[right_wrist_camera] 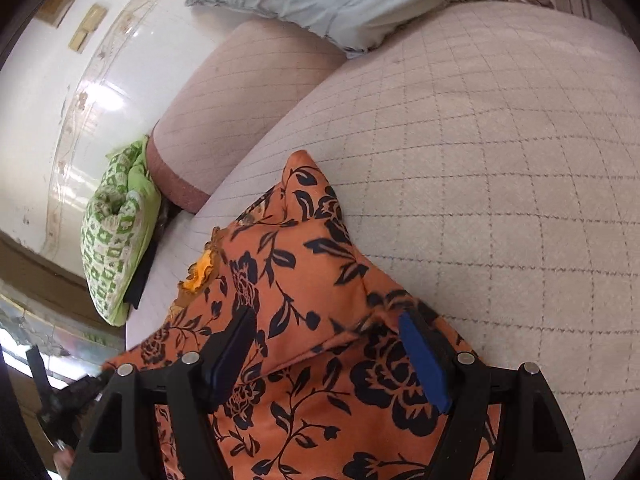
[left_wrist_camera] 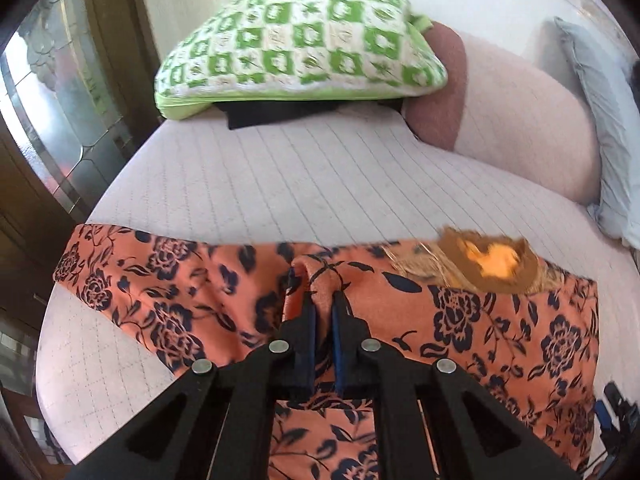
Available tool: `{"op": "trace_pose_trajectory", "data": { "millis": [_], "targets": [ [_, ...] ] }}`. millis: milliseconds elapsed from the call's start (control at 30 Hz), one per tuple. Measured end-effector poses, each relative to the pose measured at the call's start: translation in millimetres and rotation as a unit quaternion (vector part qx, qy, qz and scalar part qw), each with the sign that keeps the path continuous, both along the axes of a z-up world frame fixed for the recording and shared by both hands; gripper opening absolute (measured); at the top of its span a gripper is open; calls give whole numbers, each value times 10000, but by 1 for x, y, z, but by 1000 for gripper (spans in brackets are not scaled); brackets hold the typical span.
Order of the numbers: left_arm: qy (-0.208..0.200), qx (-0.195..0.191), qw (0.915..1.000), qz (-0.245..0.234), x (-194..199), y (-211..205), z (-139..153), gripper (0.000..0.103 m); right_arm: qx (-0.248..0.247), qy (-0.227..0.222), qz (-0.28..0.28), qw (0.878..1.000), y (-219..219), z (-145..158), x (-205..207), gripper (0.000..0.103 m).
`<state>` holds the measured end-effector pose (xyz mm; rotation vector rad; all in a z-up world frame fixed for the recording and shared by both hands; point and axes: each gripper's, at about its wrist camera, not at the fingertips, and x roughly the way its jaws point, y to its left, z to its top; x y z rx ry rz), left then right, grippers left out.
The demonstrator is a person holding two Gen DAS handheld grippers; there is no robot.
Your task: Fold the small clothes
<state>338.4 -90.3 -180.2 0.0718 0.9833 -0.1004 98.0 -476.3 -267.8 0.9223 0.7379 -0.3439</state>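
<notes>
An orange garment with dark navy flowers [left_wrist_camera: 160, 304] lies on the pale quilted sofa seat [left_wrist_camera: 280, 176]. It has a brown and yellow patch [left_wrist_camera: 488, 264] at its far edge. My left gripper [left_wrist_camera: 318, 284] is shut on a pinched fold of this garment near its middle. In the right wrist view the same garment [right_wrist_camera: 288, 280] lies under my right gripper [right_wrist_camera: 326, 320], whose jaws are wide open with cloth between them. The blue pads [right_wrist_camera: 424, 360] do not press on the cloth.
A green and white checked cushion [left_wrist_camera: 296, 40] lies at the far end of the seat over something black. A pink bolster [left_wrist_camera: 516, 120] and a light blue pillow [left_wrist_camera: 600, 120] line the right side. A wooden and glass door [left_wrist_camera: 52, 128] stands left.
</notes>
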Motion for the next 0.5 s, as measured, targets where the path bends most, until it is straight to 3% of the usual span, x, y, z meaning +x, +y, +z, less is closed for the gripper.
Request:
{"op": "trace_pose_trajectory", "data": {
  "millis": [100, 167, 200, 300, 367, 500],
  "targets": [
    [455, 197, 9984, 254, 12, 13, -18, 17, -176, 46, 231, 9996, 7, 1, 6, 77],
    [813, 230, 9946, 606, 18, 29, -36, 39, -266, 124, 335, 9990, 13, 0, 10, 77],
    [861, 120, 9935, 729, 17, 39, -40, 39, -320, 146, 363, 9987, 14, 1, 10, 77],
    [760, 13, 9927, 937, 8, 70, -40, 46, -507, 172, 430, 9976, 18, 3, 11, 77],
    [629, -92, 9900, 1258, 4, 108, -35, 56, -538, 216, 465, 9972, 21, 1, 13, 77],
    [701, -306, 9775, 1966, 2, 187, -36, 57, -532, 362, 684, 9956, 33, -3, 22, 77]
  ]
}}
